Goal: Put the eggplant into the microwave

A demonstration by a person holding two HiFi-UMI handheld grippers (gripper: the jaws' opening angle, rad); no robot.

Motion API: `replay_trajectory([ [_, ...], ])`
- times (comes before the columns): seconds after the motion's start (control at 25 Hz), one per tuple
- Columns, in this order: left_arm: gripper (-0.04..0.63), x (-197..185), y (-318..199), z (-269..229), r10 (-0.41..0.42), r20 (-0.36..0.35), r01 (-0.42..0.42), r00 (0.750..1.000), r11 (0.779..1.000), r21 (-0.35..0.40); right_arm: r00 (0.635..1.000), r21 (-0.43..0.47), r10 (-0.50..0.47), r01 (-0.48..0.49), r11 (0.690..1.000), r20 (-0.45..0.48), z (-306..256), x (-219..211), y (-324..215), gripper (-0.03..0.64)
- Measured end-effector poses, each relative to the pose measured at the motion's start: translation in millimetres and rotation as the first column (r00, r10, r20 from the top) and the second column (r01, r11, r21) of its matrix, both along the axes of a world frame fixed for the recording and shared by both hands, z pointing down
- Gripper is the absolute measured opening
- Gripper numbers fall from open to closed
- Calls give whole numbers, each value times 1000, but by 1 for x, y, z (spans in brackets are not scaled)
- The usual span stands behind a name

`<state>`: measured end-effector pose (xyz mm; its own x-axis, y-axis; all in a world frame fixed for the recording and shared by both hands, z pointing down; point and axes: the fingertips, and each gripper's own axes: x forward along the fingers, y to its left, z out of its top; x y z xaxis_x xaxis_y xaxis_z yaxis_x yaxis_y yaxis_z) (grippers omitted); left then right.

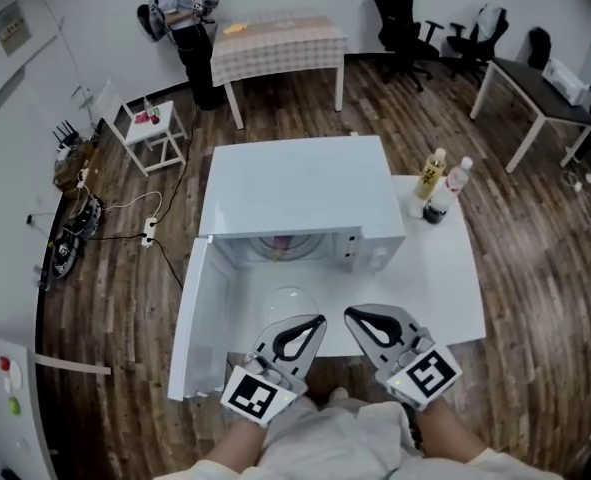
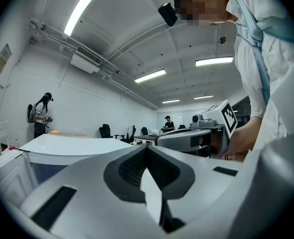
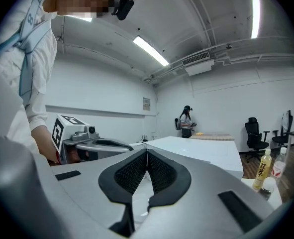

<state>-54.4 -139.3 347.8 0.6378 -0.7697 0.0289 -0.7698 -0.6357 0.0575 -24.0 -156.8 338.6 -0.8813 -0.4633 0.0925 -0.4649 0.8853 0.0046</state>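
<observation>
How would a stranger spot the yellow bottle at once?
Start at the white microwave on the white table. Just right of it stand two bottles. The yellow bottle is the one nearer the microwave; the clear bottle beside it has a red cap.

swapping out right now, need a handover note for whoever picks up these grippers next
Left gripper: jaws shut, empty, held level in front of the microwave.
Right gripper: jaws shut, empty, beside the left one.
Microwave: on the white table, its door swung open to the left.
Eggplant: neither gripper holds it. A purplish shape sits inside the cavity, probably the eggplant, but too small to be sure.
Done: likely the placing.
Left: check the cavity, then perhaps shut the door.
</observation>
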Motion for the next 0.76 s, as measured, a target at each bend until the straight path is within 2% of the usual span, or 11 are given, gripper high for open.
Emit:
replay_trajectory([
  [0.76,2,-8,4,-11,16,-9,-16,1000,999,31,999,15,-30,30,999,-13,-11,-15,9,32],
])
